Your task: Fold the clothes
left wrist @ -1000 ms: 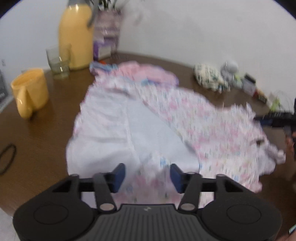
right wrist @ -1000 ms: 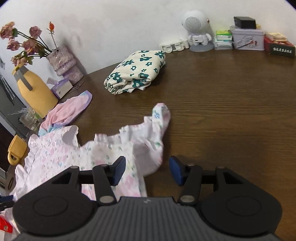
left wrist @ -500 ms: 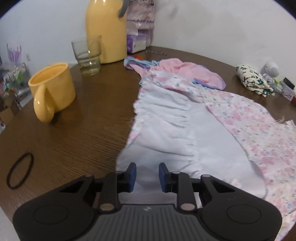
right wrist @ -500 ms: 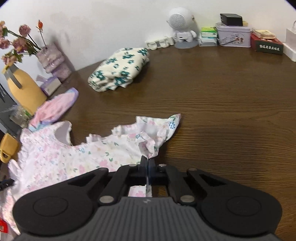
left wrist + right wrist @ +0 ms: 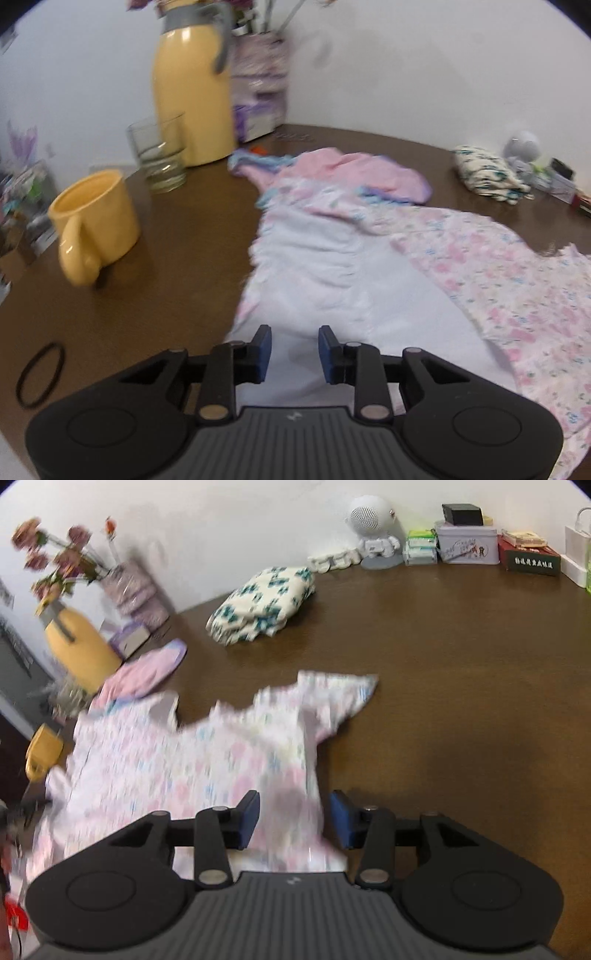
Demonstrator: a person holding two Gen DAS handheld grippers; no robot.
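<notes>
- Dark wood table (image 5: 461, 686) against a white wall, clutter along the back edge; both views smeared w/ motion blur.
- Left gripper (image 5: 294, 349): jaws parted narrow, blue pads clear of any cloth, hovering over the pale inner side of the floral dress (image 5: 369, 288) – gripping nothing.
- Right gripper (image 5: 294, 818): jaws opening, the dress's side edge lies between the pads but they don't press on it – nothing held.
- The dress is spread flat, center of the table; one ruffled sleeve (image 5: 336, 690) sticks out twd the bare wood.
- Risk, as I read it: the right tongs sit just over a loose edge, so a re-grab could catch one layer only & drag the fold crooked.
- Risk on the left: a wide sweep could knock the yellow mug (image 5: 94, 225) or glass (image 5: 159, 155), both near the dress's left edge.
- Hair tie (image 5: 40, 374) lies apart on bare wood, no bother.
- Pink garment (image 5: 354, 173) touches the dress's far end, partly under it – may get pulled along.
- Far back: yellow jug (image 5: 192, 92), flower vase (image 5: 133, 590), folded green-print cloth (image 5: 262, 603), white speaker (image 5: 373, 531), tins and boxes; well apart, out of the way.
</notes>
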